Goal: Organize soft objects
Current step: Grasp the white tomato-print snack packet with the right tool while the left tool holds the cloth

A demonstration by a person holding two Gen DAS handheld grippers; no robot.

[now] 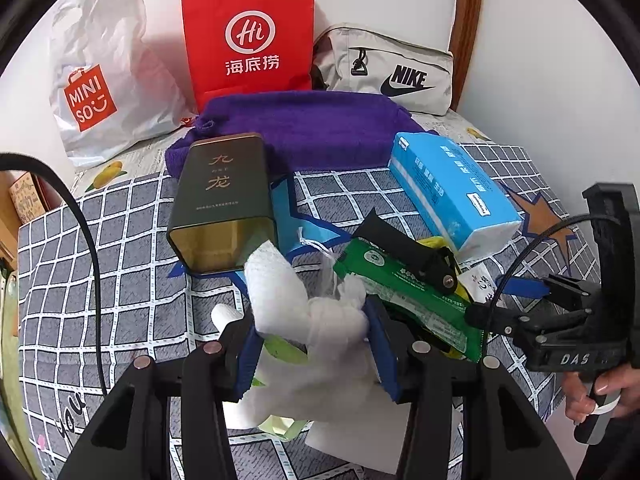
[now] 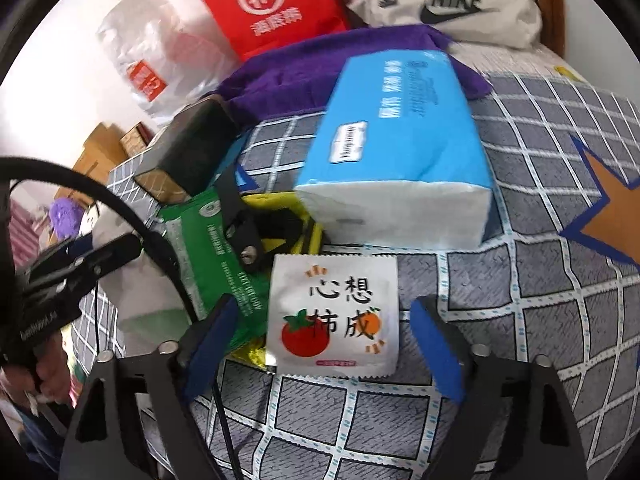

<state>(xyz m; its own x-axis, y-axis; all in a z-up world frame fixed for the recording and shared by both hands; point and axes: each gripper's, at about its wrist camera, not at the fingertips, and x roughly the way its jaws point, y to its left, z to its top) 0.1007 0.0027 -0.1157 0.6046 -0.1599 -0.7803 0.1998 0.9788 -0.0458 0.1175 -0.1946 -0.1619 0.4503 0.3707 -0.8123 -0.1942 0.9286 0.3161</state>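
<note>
Along the top of the left wrist view we read three names: "MINISO" on the white plastic shopping bag (image 1: 96, 80) at upper left, "Hi" with 海底捞 on the red paper carrier bag (image 1: 248, 36) at top centre, and "NIKE" on the pale grey fabric pouch (image 1: 392, 68) at upper right. Below them a purple knitted cloth (image 1: 304, 128) lies across the grey checked bedspread (image 1: 120, 240). Left of centre, a dark green rectangular tin (image 1: 222, 200) bears the gold characters 九龙; right of centre lies a light blue soft pack of tissues (image 1: 452, 188), its print too small for us to read. At lower centre our left gripper (image 1: 308, 344) reaches forward, its blue-padded jaws closed narrowly on a crumpled white gauze cloth (image 1: 296, 304), lifted above the bedspread. Beside it a green foil packet (image 1: 404, 296) sits under a black strap. At the right edge we see the right gripper (image 1: 520, 288) from the side, a hand (image 1: 600, 396) on its handle. In the right wrist view its jaws stand wide apart, holding nothing, either side of a small white square sachet (image 2: 334, 316) printed 心想柿成 with a tomato and an orange, flat on the bedspread at lower centre.
</note>
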